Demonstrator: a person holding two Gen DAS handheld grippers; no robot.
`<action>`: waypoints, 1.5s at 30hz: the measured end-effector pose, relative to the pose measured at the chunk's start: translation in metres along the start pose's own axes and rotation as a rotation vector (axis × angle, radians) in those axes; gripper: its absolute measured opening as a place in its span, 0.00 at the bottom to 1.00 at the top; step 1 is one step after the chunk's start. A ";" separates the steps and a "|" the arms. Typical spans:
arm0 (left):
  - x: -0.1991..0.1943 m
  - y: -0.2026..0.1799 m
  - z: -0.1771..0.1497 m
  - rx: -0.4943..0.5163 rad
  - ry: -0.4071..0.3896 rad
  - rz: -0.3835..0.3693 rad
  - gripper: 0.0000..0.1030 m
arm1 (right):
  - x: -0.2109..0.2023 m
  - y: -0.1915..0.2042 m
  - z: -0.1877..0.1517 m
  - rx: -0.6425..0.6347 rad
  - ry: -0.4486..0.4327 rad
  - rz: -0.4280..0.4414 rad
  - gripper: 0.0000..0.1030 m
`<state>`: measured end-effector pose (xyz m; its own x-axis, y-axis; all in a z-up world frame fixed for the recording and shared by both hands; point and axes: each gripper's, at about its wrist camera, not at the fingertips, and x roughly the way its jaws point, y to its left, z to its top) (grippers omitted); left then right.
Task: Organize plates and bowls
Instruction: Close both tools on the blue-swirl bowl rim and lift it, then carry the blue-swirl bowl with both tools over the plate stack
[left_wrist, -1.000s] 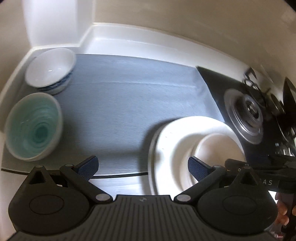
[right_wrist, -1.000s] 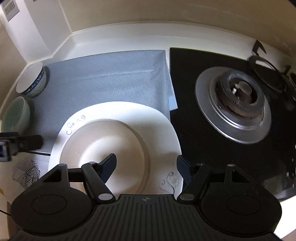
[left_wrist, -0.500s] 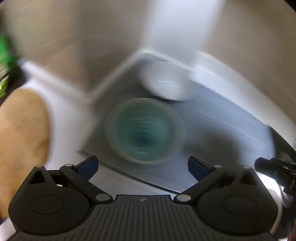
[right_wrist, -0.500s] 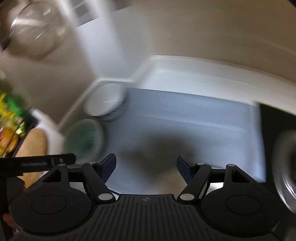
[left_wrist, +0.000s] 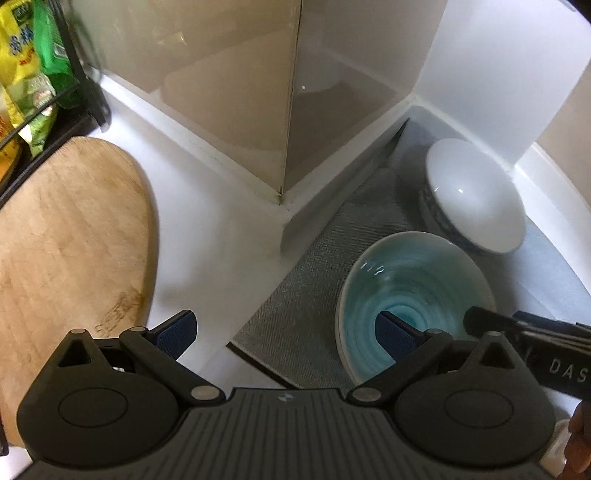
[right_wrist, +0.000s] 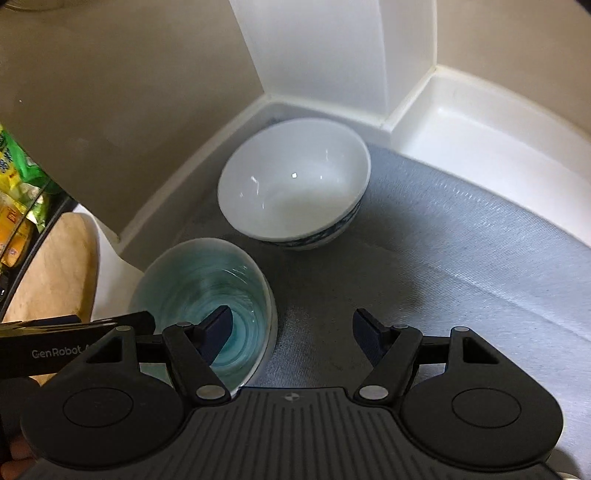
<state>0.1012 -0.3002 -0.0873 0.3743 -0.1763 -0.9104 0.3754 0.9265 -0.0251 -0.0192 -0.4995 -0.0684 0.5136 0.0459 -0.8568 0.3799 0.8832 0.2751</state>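
Bowls are the business in hand: both tongs sit spread wide and empty over the corner of the worktop (right_wrist: 480, 122) where the two bowls stand on a grey mat (right_wrist: 461, 258). The teal-glazed bowl (left_wrist: 413, 288) is nearest, its rim under the right finger of the left tongs (left_wrist: 284, 338) and under the left finger of the right tongs (right_wrist: 291, 332). Just behind it, close to the white corner pillar (right_wrist: 332, 48), stands the white bowl with a blue-patterned outside (right_wrist: 295, 184); the two rims look near, whether touching I cannot tell. No plate shows in either view. A wooden cutting board (left_wrist: 62, 251) lies off to the left, and snack packets (left_wrist: 26, 62) hang in a black rack.

Judging by the aim, this is the approach to a bowl pick, probably the teal one. Next, one tong finger must drop inside the wall and the other outside, then pinch the rim firmly; glazed ceramic is slippery and may tip.
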 end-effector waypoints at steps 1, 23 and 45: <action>0.004 -0.001 0.002 0.001 0.006 -0.001 1.00 | 0.004 0.000 0.000 -0.003 0.008 -0.001 0.72; 0.029 -0.024 0.013 0.055 0.023 -0.025 0.66 | 0.035 0.008 0.001 -0.043 0.053 0.032 0.23; -0.035 -0.017 -0.003 0.075 -0.038 -0.132 0.15 | -0.014 0.035 -0.012 -0.060 -0.003 0.035 0.10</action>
<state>0.0788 -0.3085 -0.0561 0.3491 -0.3085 -0.8849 0.4848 0.8675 -0.1112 -0.0223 -0.4635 -0.0525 0.5281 0.0764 -0.8458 0.3149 0.9073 0.2786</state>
